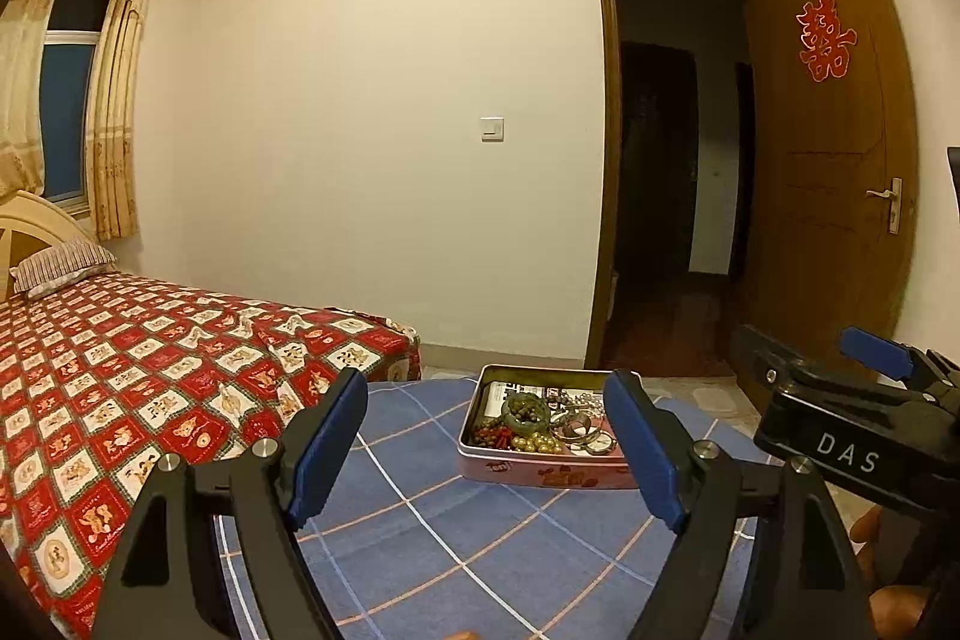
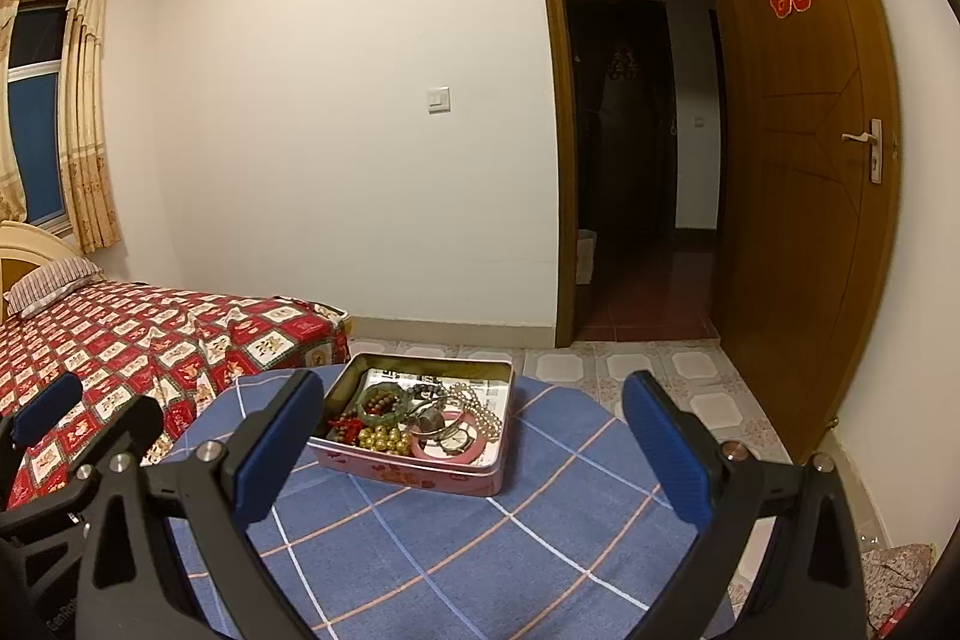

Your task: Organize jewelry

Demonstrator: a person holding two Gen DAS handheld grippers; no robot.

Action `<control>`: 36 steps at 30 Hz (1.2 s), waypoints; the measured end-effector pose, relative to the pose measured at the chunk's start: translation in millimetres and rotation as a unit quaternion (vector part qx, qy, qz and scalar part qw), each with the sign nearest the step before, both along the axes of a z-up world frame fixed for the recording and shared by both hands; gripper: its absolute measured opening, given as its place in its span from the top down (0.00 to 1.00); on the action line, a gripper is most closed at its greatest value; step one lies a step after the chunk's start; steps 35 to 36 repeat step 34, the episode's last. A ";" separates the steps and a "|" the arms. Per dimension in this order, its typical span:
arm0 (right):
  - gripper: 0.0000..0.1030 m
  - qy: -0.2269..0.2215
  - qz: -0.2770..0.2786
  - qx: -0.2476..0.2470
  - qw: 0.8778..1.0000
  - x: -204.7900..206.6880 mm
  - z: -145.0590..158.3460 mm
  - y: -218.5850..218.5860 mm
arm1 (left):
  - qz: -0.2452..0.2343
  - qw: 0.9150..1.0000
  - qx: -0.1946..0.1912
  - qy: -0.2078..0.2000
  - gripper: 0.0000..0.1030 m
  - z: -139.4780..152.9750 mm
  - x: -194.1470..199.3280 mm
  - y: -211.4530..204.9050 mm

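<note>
An open pink tin box (image 1: 543, 473) (image 2: 414, 472) sits at the far side of a table with a blue checked cloth (image 1: 456, 550) (image 2: 480, 550). In it lie a green bead bracelet (image 1: 525, 409) (image 2: 383, 403), red beads (image 2: 345, 424), gold beads (image 1: 540, 441) (image 2: 381, 439), a pearl string (image 2: 483, 415), a pink bangle (image 2: 447, 451) and silver bangles (image 1: 579, 427). My left gripper (image 1: 489, 451) is open and empty, short of the box. My right gripper (image 2: 474, 451) is open and empty, also short of it; it shows at the right of the left wrist view (image 1: 864, 400).
A bed with a red patterned cover (image 1: 120, 376) (image 2: 120, 334) stands left of the table. An open wooden door (image 1: 834, 148) (image 2: 804, 148) and a dark doorway (image 2: 636, 130) lie beyond on the right. The floor (image 2: 678, 370) is tiled.
</note>
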State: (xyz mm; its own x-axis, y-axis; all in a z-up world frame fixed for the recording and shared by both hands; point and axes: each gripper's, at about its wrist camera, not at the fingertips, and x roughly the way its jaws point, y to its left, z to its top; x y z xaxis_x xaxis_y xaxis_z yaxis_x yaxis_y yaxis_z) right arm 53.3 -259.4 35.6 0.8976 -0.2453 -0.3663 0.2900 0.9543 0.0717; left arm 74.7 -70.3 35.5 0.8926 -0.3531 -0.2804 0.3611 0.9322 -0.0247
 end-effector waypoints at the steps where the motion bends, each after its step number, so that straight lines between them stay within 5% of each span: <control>1: 0.01 0.000 0.000 0.000 1.000 0.0 0.1 0.1 | -0.001 1.000 -0.002 0.001 0.21 0.3 0.0 0.6; 12: 0.01 -0.002 0.000 -0.001 1.000 -0.3 1.0 0.3 | 0.029 1.000 0.004 -0.006 0.20 3.8 -2.0 2.2; 22: 0.01 0.000 0.003 -0.002 1.000 -0.8 1.3 0.6 | 0.037 0.999 -0.027 -0.027 0.20 3.3 -6.6 10.5; 36: 0.01 0.010 0.006 0.005 1.000 0.7 -1.3 -3.5 | 0.038 0.999 0.005 -0.016 0.20 0.4 -1.9 3.9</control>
